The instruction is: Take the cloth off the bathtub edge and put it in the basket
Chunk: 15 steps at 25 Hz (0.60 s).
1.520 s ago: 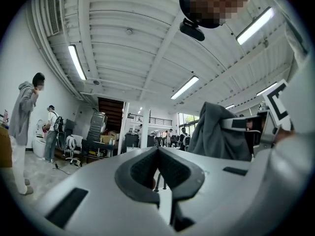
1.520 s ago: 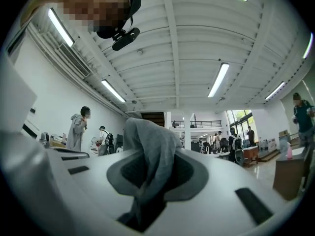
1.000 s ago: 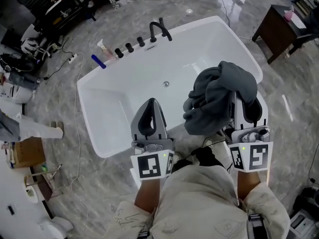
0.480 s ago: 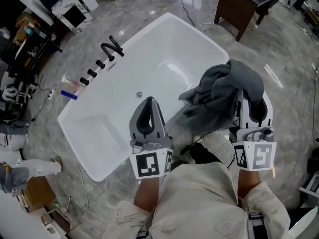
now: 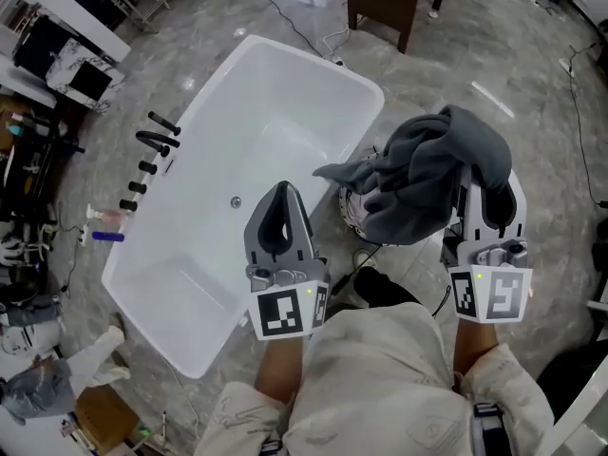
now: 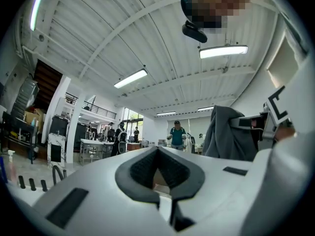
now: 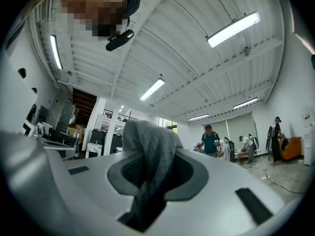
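The crumpled grey fabric cloth [image 5: 429, 174] is off the white freestanding bathtub [image 5: 266, 122]. It is clamped in the right gripper's [image 7: 150, 181] jaws and bunched above and ahead of them. Still to do, I'd say: drop it into the round white wire basket [image 5: 349, 212] showing below and left of those jaws. The left gripper's [image 5: 282, 193] jaws are together, with nothing between them. Only the head view shows tub and basket; the right gripper view shows the pinch.

Cloth [image 5: 429, 174] carried rightward clear of the bathtub [image 5: 218, 150], now hanging above the basket [image 5: 351, 209]
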Each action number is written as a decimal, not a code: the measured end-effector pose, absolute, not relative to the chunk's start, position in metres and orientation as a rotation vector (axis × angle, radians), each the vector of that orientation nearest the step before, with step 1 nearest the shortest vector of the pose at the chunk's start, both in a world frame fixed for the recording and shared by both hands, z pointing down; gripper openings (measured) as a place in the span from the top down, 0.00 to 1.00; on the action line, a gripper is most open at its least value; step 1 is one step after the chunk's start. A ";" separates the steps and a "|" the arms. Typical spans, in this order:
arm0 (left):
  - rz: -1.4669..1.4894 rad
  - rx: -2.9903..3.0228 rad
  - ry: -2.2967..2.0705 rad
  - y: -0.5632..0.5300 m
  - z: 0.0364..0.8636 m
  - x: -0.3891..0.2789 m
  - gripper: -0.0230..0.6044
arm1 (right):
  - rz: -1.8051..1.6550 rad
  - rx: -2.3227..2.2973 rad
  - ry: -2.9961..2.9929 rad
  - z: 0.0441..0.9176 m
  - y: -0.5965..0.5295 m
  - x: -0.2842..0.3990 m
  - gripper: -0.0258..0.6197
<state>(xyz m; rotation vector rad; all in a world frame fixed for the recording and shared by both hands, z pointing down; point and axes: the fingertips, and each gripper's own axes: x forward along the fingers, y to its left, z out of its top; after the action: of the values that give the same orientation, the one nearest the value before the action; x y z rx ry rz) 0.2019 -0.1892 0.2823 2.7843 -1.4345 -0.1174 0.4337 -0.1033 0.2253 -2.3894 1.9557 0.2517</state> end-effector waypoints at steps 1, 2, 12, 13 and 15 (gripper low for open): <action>-0.117 2.793 -1.412 -0.191 0.286 0.208 0.97 | 0.257 -2.412 1.933 0.226 -0.101 0.439 0.86; -0.116 2.802 -1.389 -0.192 0.289 0.214 0.97 | 0.264 -2.434 1.909 0.226 -0.098 0.444 0.86; -0.107 2.907 -1.143 -0.185 0.296 0.300 0.97 | 0.246 -2.605 1.746 0.240 -0.060 0.502 0.86; -0.104 2.910 -1.129 -0.184 0.296 0.303 0.97 | 0.239 -2.615 1.745 0.241 -0.059 0.503 0.86; -0.100 2.915 -1.112 -0.183 0.292 0.306 0.97 | 0.217 -2.633 1.748 0.244 -0.059 0.504 0.86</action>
<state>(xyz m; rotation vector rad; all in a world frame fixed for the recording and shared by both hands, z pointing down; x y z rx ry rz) 0.3056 -0.1828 0.2922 2.9148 -1.1116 -0.1000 0.5038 -0.0590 0.2443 -2.6330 1.7481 0.2169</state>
